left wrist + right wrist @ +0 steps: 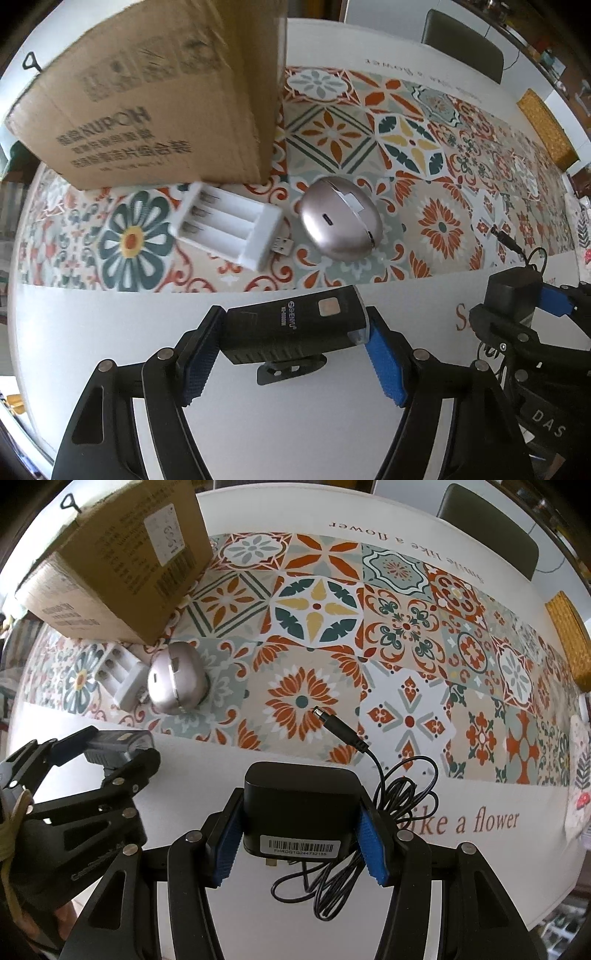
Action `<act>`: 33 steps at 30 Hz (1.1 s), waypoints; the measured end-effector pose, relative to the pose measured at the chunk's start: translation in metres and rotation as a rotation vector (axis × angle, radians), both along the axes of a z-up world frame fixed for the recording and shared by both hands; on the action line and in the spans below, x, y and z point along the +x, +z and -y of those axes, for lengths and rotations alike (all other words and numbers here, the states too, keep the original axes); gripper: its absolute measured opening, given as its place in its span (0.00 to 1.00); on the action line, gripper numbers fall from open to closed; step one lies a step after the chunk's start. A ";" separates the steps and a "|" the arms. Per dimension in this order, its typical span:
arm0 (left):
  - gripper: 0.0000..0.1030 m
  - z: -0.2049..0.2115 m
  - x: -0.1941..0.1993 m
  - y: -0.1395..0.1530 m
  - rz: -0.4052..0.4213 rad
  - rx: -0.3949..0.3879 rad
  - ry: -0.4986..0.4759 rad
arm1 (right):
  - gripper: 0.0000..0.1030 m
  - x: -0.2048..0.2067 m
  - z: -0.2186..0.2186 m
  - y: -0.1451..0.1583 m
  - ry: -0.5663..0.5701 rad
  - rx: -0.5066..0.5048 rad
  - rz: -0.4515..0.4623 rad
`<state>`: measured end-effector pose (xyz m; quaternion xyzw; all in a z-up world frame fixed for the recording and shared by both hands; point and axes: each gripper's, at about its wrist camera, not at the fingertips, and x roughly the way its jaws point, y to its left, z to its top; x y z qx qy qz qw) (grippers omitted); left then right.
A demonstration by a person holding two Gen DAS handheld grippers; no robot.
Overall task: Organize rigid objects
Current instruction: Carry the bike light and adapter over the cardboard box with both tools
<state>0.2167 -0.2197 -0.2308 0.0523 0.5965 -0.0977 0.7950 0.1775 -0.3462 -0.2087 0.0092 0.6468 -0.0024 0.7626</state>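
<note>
My left gripper point(293, 334) is shut on a black bike light point(295, 326), held over the white table edge; it also shows in the right wrist view point(118, 744). My right gripper point(301, 834) is shut on a black power adapter point(301, 808) whose thin cable point(399, 801) coils to the right and ends in a plug point(325, 716) on the patterned cloth. A white battery charger point(229, 225) and a silver egg-shaped device point(341, 218) lie on the cloth beyond the left gripper, just in front of a cardboard box point(155, 99).
The table point(110, 332) has a patterned tile cloth point(369, 635). A yellow woven box point(570, 638) sits at the far right. A dark chair point(487, 524) stands behind the table.
</note>
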 end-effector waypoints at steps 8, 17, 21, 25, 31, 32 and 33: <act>0.72 -0.022 -0.010 0.029 0.061 -0.005 0.010 | 0.54 -0.009 -0.014 0.028 -0.009 0.017 0.056; 0.72 -0.057 -0.013 0.065 0.144 -0.010 0.032 | 0.54 -0.015 -0.038 0.062 -0.027 0.051 0.149; 0.72 -0.073 -0.014 0.076 0.168 -0.005 0.034 | 0.54 -0.015 -0.050 0.074 -0.033 0.056 0.179; 0.72 -0.087 -0.015 0.089 0.194 -0.005 0.029 | 0.54 -0.015 -0.063 0.085 -0.028 0.067 0.200; 0.72 -0.108 -0.015 0.109 0.230 -0.016 0.021 | 0.54 -0.012 -0.085 0.102 -0.021 0.084 0.236; 0.72 -0.114 -0.014 0.114 0.241 -0.016 0.019 | 0.54 -0.012 -0.089 0.106 -0.021 0.086 0.245; 0.72 -0.117 -0.014 0.117 0.250 -0.014 0.019 | 0.54 -0.011 -0.093 0.109 -0.021 0.087 0.253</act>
